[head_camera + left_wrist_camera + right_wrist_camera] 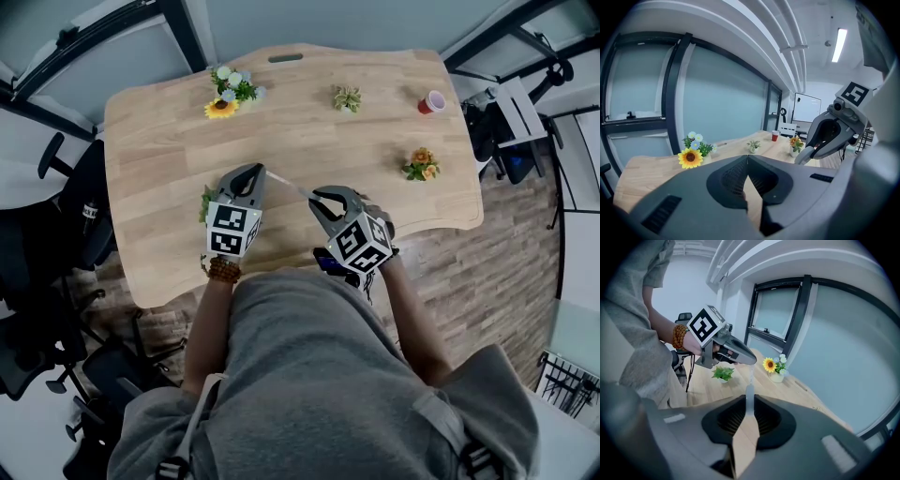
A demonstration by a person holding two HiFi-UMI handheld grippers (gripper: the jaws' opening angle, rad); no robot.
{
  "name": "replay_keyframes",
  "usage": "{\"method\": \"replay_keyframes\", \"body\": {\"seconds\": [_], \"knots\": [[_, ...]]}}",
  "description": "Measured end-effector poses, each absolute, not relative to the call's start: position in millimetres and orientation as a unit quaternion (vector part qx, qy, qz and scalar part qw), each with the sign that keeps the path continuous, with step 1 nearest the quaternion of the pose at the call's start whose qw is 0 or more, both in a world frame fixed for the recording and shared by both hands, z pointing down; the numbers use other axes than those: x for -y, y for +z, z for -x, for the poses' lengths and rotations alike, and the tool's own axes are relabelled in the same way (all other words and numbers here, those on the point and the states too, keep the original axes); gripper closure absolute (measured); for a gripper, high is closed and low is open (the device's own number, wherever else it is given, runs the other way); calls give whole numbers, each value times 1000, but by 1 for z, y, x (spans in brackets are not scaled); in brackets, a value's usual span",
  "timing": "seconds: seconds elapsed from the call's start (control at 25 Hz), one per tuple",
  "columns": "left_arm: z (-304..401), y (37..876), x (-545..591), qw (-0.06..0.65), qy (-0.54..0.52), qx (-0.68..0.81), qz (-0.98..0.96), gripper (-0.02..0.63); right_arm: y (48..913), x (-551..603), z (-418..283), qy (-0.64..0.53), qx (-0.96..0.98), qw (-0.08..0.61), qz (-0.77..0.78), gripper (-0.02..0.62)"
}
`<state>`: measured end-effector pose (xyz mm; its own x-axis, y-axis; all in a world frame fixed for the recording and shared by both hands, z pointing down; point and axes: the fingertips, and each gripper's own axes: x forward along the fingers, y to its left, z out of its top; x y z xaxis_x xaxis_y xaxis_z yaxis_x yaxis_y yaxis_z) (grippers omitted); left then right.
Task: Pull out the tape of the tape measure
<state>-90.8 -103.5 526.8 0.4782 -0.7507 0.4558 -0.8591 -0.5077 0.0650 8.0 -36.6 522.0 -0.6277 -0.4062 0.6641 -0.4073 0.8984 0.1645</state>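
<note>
The pulling step is judged to be under way. A pale tape [289,185] is seen stretched in the air between the two gripper tips, above the wooden table [375,169] and clear of it. The left gripper [262,172] is closed completely, with its jaws meeting at the tip, and the far end of the tape is pinched there. This is borne out in the right gripper view, where the strip [750,380] runs up to the left gripper's tip [752,362]. The right gripper [317,196] is closed narrowly on the near part of the tape, which is seen entering between its jaw tips [749,401]. The case of the tape measure cannot be made out with certainty. A dark object [328,262] under the right gripper in the head view may be it.

Only a short length is shown drawn out, so much of the pull is judged to remain. For the next move, the grippers would need to be drawn further apart along the line of the tape. Both grips would have to be firm, so that the strip is neither bent nor slipped from the left jaws.

Both grippers are held in front of the body near the table's front edge, with tips angled toward each other and tilted downward. The left wrist, with a bead bracelet [223,270], is held close to the body.
</note>
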Motion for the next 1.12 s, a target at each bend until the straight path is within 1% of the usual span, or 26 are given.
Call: {"method": "replay_keyframes", "body": {"seconds": [0.24, 0.4, 0.52, 1.12], "knots": [[109, 528, 108, 146, 188, 506, -829, 597, 529, 36, -11, -6, 896, 383, -224, 531], [131, 529, 111, 166, 174, 527, -815, 597, 534, 35, -24, 5, 893, 388, -229, 531], [131, 533, 109, 173, 174, 527, -814, 597, 537, 36, -26, 1, 891, 394, -227, 531], [133, 533, 111, 153, 191, 533, -810, 597, 543, 33, -27, -3, 891, 399, -219, 531]]}}
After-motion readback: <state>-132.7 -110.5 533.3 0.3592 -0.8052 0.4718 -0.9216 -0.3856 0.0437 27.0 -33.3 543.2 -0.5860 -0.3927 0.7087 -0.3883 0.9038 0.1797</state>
